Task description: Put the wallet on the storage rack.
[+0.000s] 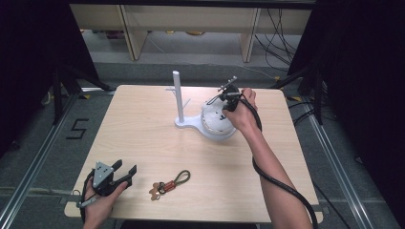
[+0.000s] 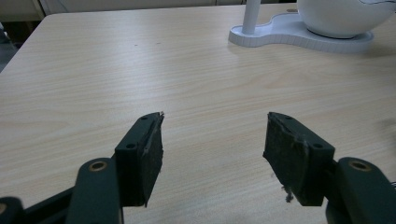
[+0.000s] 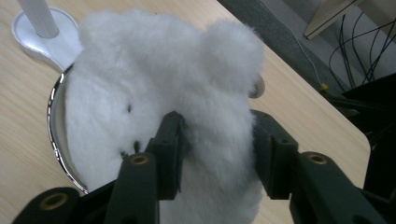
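Observation:
A white fluffy plush toy [image 3: 163,70] lies in a white bowl [image 1: 217,132] with a chrome rim [image 3: 53,116]. The bowl sits on a white stand with an upright pole [image 1: 177,95] at the table's far middle. My right gripper [image 3: 215,140] reaches down into the bowl and is shut on a fold of the plush; from above it [image 1: 223,109] sits over the bowl's right side. My left gripper [image 1: 125,167] rests near the front left edge, open with nothing between its jaws [image 2: 215,135]. It points toward the stand [image 2: 289,35].
A keychain [image 1: 169,183] with a green cord loop, a red part and a brown charm lies near the front edge, just right of the left gripper. The wooden table [image 1: 143,133] ends close behind the bowl. Shelving and cables stand beyond.

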The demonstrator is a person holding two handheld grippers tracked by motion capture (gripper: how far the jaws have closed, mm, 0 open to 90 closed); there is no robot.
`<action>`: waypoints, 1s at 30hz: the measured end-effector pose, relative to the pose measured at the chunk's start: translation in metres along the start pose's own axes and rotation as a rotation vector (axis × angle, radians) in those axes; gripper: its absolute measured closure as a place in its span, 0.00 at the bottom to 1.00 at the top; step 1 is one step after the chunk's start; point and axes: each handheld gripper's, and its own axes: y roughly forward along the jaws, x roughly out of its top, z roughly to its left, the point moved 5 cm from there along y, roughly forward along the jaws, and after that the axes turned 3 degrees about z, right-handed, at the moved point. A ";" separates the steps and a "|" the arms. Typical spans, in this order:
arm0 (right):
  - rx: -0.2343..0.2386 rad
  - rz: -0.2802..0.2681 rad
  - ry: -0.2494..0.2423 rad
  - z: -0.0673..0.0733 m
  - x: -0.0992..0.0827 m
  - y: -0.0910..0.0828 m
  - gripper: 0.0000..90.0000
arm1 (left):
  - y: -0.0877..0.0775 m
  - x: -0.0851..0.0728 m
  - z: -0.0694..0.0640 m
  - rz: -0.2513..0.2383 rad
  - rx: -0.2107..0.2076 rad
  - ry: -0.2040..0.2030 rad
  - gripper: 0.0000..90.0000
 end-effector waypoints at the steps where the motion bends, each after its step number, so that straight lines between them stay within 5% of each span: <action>1: 0.013 -0.005 0.002 -0.001 0.000 -0.001 0.61 | 0.000 0.000 0.000 0.000 0.000 0.000 0.41; 8: 0.019 -0.036 0.018 -0.008 -0.002 -0.009 0.54 | 0.000 0.000 0.000 0.000 0.000 -0.003 0.41; 17: 0.037 -0.116 0.116 -0.022 -0.005 -0.024 0.51 | 0.000 0.000 0.001 0.003 0.004 -0.008 0.41; 30: 0.118 -0.198 0.312 -0.043 -0.059 -0.044 0.56 | 0.000 0.000 0.001 0.009 0.013 -0.008 0.40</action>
